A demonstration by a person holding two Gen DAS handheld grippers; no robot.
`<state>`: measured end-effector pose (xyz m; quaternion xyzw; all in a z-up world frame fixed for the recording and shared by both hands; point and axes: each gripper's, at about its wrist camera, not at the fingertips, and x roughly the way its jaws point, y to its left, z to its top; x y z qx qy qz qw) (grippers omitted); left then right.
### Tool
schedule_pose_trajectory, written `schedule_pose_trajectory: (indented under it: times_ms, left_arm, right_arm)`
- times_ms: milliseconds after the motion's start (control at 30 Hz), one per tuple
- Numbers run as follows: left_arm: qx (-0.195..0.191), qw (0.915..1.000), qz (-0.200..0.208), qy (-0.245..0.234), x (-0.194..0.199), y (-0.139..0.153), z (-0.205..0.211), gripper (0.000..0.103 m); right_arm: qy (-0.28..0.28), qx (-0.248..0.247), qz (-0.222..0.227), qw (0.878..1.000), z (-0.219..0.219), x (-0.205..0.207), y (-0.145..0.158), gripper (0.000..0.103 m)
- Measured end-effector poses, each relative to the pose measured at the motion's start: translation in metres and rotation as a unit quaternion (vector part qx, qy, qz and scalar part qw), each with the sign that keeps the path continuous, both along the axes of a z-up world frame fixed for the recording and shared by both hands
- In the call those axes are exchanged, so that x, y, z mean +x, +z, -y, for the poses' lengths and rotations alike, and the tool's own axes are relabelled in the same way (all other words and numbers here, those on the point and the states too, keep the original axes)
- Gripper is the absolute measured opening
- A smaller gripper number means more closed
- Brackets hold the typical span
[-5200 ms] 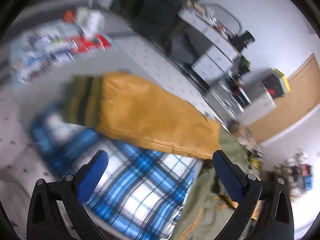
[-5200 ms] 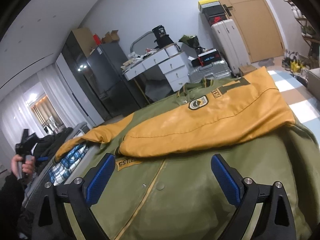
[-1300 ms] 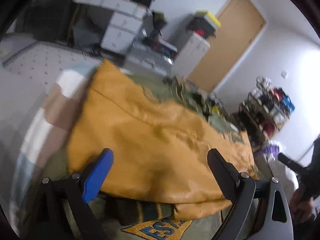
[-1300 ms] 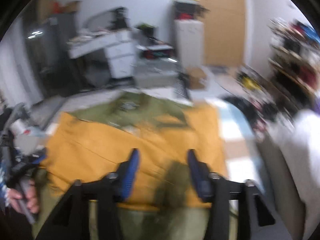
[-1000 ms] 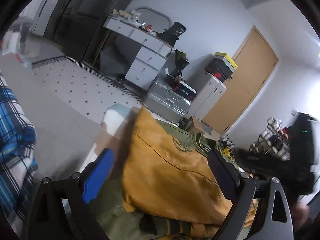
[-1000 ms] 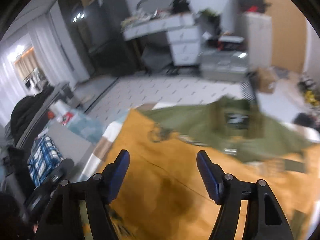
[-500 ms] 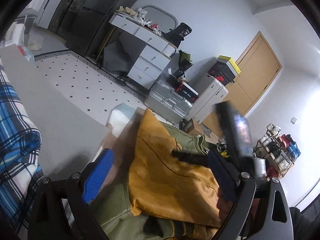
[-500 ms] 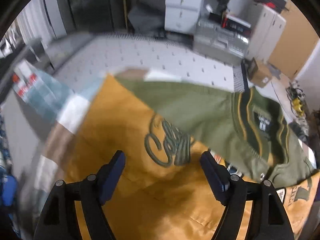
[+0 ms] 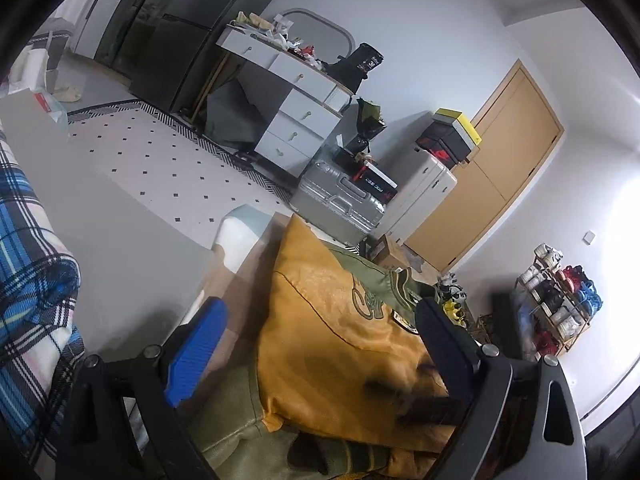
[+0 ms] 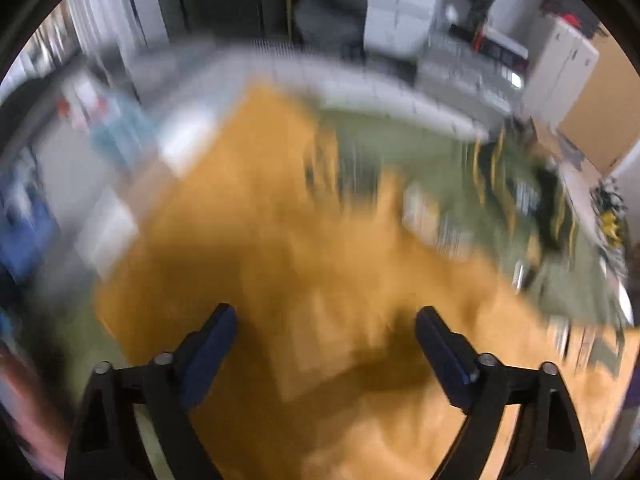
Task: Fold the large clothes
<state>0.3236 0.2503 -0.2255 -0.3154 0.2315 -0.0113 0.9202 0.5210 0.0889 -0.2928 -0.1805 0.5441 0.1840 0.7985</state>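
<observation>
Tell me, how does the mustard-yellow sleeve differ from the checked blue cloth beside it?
The yellow sleeve is plain, smooth and faintly shiny, lying fairly flat on the green jacket. The blue plaid cloth is checked in blue, white and black, matte, and bunched in a heap at the left edge. Both lie free of the gripper.

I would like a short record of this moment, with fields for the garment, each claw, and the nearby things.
garment: olive green jacket with mustard yellow sleeves folded across its body, lying flat
left claw: open, nothing between the pads, above the jacket's edge
right claw: pointing down over the yellow sleeve, jaws opening, nothing between them; view blurred
beside the jacket: blue plaid cloth on the left
background: white drawer unit, silver suitcase, wooden door
fold state: sleeves in, body not yet folded
</observation>
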Motion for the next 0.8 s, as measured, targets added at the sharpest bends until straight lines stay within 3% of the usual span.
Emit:
schedule_pose_trajectory:
  times_ms: [100, 167, 200, 267, 333, 400, 433, 467, 500, 567, 633, 733, 800]
  left_arm:
    - [-0.005, 0.9980, 0.001, -0.064, 0.007, 0.001, 0.008, 0.092]
    - [0.022, 0.9977, -0.004, -0.065, 0.006, 0.002, 0.018, 0.093]
    - [0.036, 0.9968, -0.004, -0.071, 0.006, 0.002, 0.022, 0.093]
    - [0.063, 0.9941, -0.010, -0.088, 0.008, 0.001, 0.034, 0.093]
    - [0.081, 0.9911, -0.024, -0.102, 0.011, -0.003, 0.044, 0.093]
    - [0.113, 0.9858, -0.058, -0.110, 0.019, -0.012, 0.054, 0.093]
    - [0.128, 0.9825, -0.077, -0.111, 0.023, -0.017, 0.058, 0.093]
    - [0.145, 0.9778, -0.103, -0.111, 0.028, -0.024, 0.062, 0.093]
    - [0.152, 0.9739, -0.124, -0.115, 0.031, -0.032, 0.063, 0.092]
    - [0.164, 0.9684, -0.147, -0.117, 0.033, -0.040, 0.064, 0.092]
    - [0.177, 0.9667, -0.145, -0.116, 0.030, -0.038, 0.065, 0.092]
    - [0.190, 0.9631, -0.150, -0.118, 0.025, -0.039, 0.066, 0.092]
    - [0.197, 0.9612, -0.154, -0.117, 0.023, -0.039, 0.066, 0.092]
  right_arm:
    - [-0.044, 0.064, 0.013, 0.997, 0.033, -0.014, -0.005, 0.093]
    - [-0.069, 0.095, 0.017, 0.993, 0.055, -0.022, -0.005, 0.091]
    - [-0.079, 0.096, 0.046, 0.991, 0.071, -0.029, 0.002, 0.091]
    - [-0.106, 0.079, 0.104, 0.986, 0.109, -0.040, 0.019, 0.092]
    - [-0.135, 0.050, 0.113, 0.983, 0.135, -0.036, 0.018, 0.092]
    - [-0.176, -0.005, 0.084, 0.981, 0.156, -0.031, -0.004, 0.092]
    - [-0.186, -0.031, 0.031, 0.982, 0.165, -0.022, -0.028, 0.092]
    - [-0.188, 0.011, 0.031, 0.982, 0.175, -0.022, -0.032, 0.093]
    - [-0.185, 0.018, 0.029, 0.982, 0.179, -0.021, -0.036, 0.094]
    - [-0.171, -0.009, 0.021, 0.985, 0.175, -0.016, -0.038, 0.092]
    - [-0.159, -0.037, 0.046, 0.986, 0.166, -0.011, -0.026, 0.080]
    - [-0.161, -0.064, 0.116, 0.978, 0.177, -0.010, -0.006, 0.082]
    - [-0.191, -0.103, 0.122, 0.969, 0.198, 0.002, -0.014, 0.082]
